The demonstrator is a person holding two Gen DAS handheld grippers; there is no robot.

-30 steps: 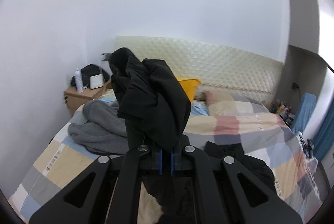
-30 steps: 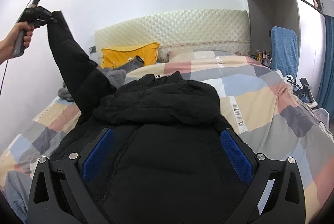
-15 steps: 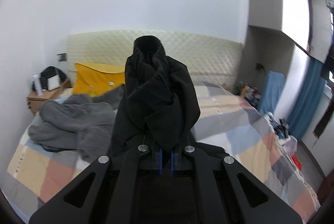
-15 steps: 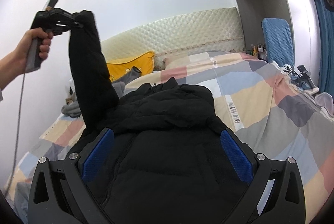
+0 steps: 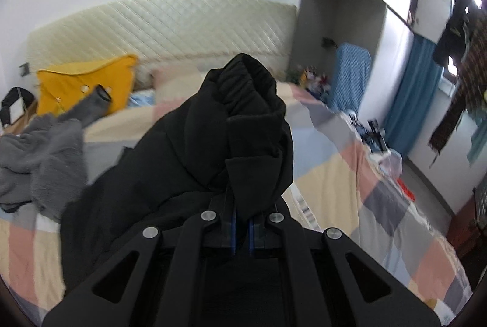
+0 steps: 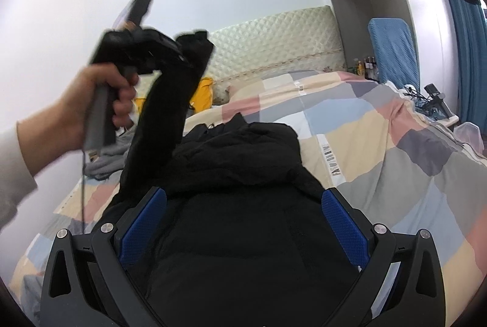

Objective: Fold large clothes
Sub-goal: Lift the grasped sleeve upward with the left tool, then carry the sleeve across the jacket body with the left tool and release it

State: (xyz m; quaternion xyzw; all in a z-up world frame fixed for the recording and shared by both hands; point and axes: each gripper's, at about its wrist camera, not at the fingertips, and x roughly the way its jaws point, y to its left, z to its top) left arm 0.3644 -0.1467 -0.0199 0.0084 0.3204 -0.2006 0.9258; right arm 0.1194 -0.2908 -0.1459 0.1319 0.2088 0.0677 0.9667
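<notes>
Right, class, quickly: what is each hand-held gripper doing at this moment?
Left hand-held gripper: closed, clamping the cuff end of the black jacket's sleeve, lifted above the bed.
Right hand-held gripper: open, holding nothing, over the jacket body.

Black puffer jacket [image 6: 243, 205] — body flat on the bed, one sleeve [image 6: 170, 110] raised

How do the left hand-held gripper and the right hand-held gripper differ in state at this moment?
The left hand-held gripper is shut on the sleeve of the black padded jacket, while the right hand-held gripper stands wide open and grips nothing. The left one is raised high with the sleeve hanging below; the right one sits low over the jacket's body. Both have blue pads.
</notes>
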